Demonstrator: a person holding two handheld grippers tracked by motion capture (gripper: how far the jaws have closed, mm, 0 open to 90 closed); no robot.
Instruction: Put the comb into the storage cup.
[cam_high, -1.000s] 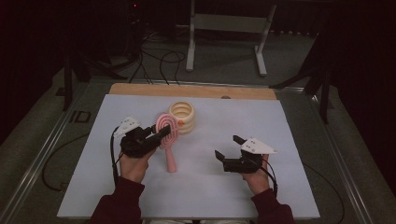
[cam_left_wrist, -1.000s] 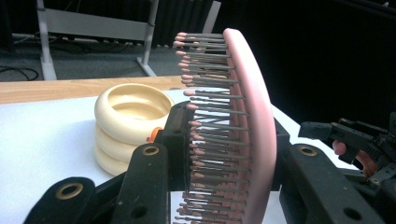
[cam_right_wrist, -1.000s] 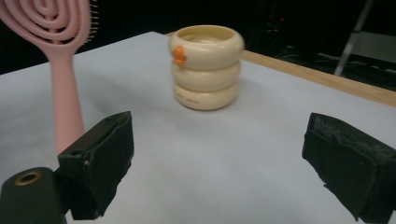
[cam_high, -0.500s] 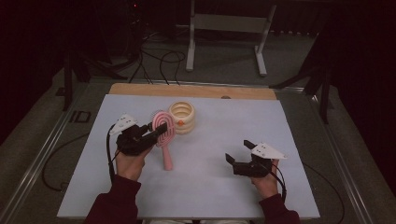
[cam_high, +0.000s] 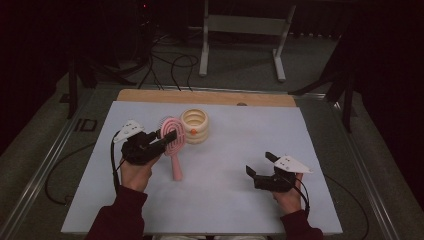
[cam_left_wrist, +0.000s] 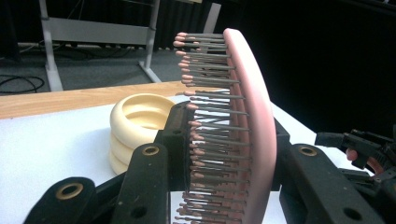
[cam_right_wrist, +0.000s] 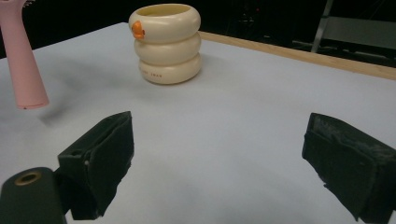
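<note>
Nearest the person, the right claw (cam_high: 256, 172) hovers low over the bare pale grey-blue worktop (cam_high: 250, 145), its two black padded jaws spread wide with nothing between them; in the right gripper view the sheet lies open in the gap. A grey three-cornered plate sits on top of it and a black cable trails back along the sleeve. Well apart from it, across the sheet, the left claw (cam_high: 167, 136) is clamped on the head of a pink plastic hairbrush with grey, pink-tipped bristles (cam_high: 172, 142): in the left gripper view the jaws press on the head from both sides, one pad against the bristle face, the other against the smooth rounded back. The brush head stands on edge in that grip, and its straight pink handle (cam_high: 176, 167) slopes down and back from the left claw toward the person, its blunt end close to the sheet; whether it touches I cannot tell. Just beyond the left claw, near the brush head but apart from it, stands a cream-coloured cup shaped like three stacked rings with a small orange mark near its rim (cam_high: 194, 126), upright on the worktop. Farther off the sheet ends at a strip of bare light wood (cam_high: 210, 98), and past that a grey metal stand (cam_high: 240, 30) rests on the dark floor among loose cables.
</note>
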